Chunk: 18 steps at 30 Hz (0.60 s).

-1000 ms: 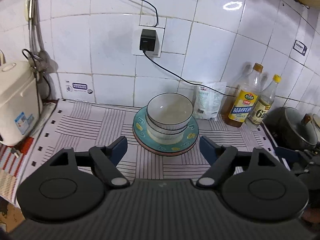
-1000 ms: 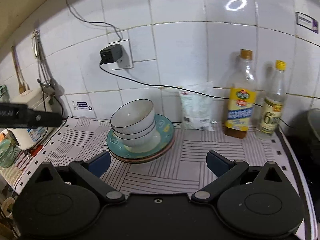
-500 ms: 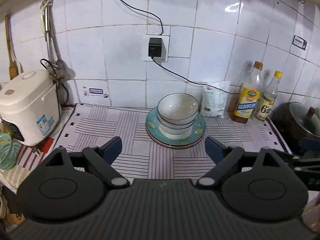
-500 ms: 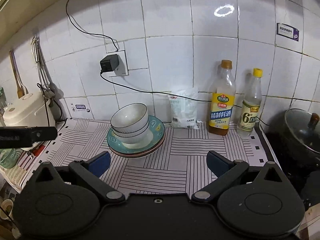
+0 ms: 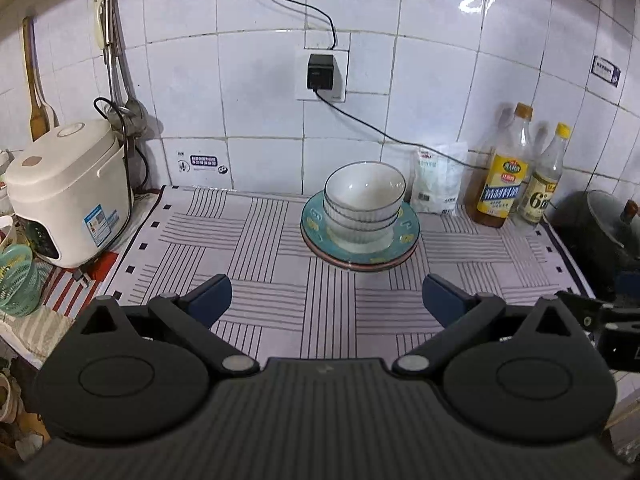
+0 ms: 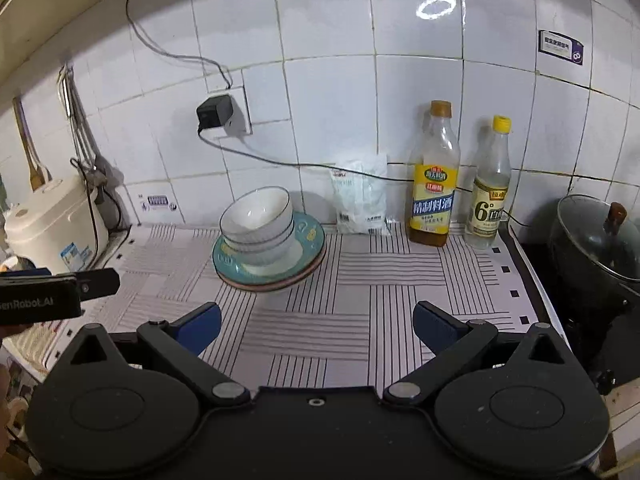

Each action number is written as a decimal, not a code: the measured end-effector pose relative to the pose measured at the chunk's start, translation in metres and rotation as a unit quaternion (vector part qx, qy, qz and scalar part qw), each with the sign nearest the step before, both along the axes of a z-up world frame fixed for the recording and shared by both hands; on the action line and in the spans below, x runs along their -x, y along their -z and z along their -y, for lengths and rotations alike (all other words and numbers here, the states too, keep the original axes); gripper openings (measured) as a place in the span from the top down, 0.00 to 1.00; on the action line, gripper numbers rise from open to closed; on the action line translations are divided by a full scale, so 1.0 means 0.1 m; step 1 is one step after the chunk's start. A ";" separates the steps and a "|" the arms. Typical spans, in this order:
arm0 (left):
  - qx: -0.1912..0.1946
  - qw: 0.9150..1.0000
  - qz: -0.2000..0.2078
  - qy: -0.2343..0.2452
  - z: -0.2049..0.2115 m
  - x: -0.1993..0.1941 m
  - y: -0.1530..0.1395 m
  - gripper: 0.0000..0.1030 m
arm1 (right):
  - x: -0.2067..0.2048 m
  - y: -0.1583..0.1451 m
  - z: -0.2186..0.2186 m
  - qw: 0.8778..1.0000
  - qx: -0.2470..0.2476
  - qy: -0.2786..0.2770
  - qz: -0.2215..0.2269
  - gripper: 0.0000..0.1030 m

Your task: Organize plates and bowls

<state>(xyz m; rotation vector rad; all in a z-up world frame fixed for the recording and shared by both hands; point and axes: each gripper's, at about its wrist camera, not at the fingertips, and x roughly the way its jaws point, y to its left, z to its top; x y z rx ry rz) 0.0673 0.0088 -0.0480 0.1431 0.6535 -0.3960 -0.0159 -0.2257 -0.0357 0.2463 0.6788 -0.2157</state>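
White ribbed bowls are nested in a stack on a teal plate, which lies on a pink plate on the striped mat near the back wall. The same stack of bowls on the teal plate shows in the right wrist view. My left gripper is open and empty, well in front of the stack. My right gripper is open and empty, also in front of the stack and a little to its right.
A white rice cooker stands at the left edge. A white bag, two bottles and a dark pot with a glass lid are at the right. A cable hangs from the wall socket. A striped mat covers the counter.
Both grippers have pulled back from the stack, which now looks smaller and farther. More of the counter, the rice cooker and the pot has come into view. The dishes have not moved.
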 end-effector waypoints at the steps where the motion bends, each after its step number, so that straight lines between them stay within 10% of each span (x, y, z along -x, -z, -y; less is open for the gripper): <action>1: -0.004 1.000 -0.001 -0.002 0.00 0.01 0.01 0.00 | 0.01 0.00 -0.02 1.000 0.004 0.001 -0.001 0.00; 18: -0.039 0.999 0.025 0.000 0.12 0.11 0.18 0.00 | 0.04 0.09 -0.11 0.997 0.068 0.018 0.007 0.00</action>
